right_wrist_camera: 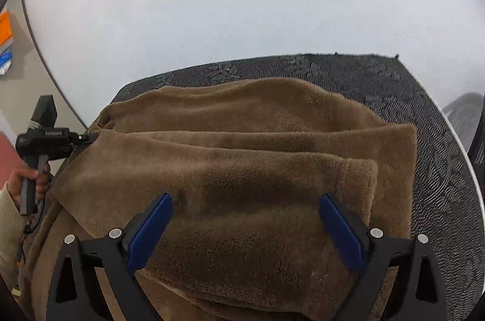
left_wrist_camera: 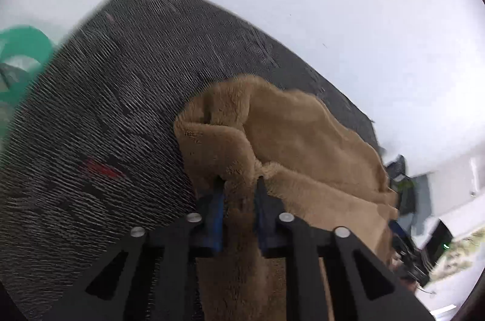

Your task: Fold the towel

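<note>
Towel pinched in left gripper fingers; right gripper fingers spread wide, empty.

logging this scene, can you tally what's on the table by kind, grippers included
Fluffy brown towel: 1
Dark woven mat under it: 1
Black two-finger grippers with blue pads: 2, the left gripper shut on the towel, the right gripper open above it
Total: 4

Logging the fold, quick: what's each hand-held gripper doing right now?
Left hand-held gripper: shut on towel.
Right hand-held gripper: open, holding nothing, over the towel.
</note>
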Demonstrator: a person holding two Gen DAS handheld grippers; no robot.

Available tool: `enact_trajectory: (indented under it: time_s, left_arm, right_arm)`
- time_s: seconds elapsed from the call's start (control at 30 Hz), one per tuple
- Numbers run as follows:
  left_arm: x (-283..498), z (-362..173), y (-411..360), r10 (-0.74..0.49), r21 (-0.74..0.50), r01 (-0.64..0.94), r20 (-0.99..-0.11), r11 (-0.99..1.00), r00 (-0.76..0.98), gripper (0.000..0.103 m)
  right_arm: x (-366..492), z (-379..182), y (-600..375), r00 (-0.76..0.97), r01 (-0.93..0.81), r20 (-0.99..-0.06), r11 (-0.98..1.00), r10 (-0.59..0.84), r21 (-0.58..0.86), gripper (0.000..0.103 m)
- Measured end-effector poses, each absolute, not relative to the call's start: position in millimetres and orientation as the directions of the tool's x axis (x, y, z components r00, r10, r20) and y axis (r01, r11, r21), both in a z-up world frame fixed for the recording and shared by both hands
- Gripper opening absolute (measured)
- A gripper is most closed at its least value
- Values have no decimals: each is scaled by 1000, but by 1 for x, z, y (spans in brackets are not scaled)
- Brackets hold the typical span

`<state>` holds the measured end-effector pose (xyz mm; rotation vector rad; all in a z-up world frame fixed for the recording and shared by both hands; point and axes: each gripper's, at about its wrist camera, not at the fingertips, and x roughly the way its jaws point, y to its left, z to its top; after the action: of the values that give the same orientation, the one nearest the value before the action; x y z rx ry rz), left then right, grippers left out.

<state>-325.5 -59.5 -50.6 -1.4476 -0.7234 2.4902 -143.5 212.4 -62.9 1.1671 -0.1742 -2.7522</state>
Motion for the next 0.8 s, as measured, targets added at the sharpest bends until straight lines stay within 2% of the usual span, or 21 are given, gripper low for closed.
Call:
enact_trajectory:
  time_s: [0.1, 0.23, 0.33, 0.5, 0.67, 0.73, 0.8]
  left_arm:
    - [-327, -43, -55, 294, -402, 95, -794, -911, -532, 17]
    - [-328, -44, -46, 196, -287, 84, -813, -954, -548, 17]
    - [-323, -45, -48, 189, -271, 69, -810, -960, -555, 19]
    - [-294, -29, -62, 263, -340, 32, -780, -940, -567, 24]
    - [-264, -13, -76, 336, -407, -6, -745, -913, -577, 27]
    - [-252, -7, -81, 364, -432, -22, -729, -901, -579, 44]
    - [-224, -2, -88, 392, -425, -78, -731, -902, -558, 56]
  right_arm:
    - [-140, -54, 208, -712, 103, -684, -987, -160, 124, 99]
    - [-153, -68, 205, -656, 113, -737, -987, -161, 115, 99]
    - [-158, -86, 197, -617, 146, -779, -989, -108, 22, 101]
    - [-160, -90, 182, -608, 156, -793, -984, -23, -91, 102]
    - [-152, -75, 186, -622, 127, -782, -990, -27, -67, 102]
    - [-138, -60, 191, -656, 111, -752, -994, -70, -4, 102]
    - [-122, -47, 193, -679, 113, -727, -993, -98, 29, 102]
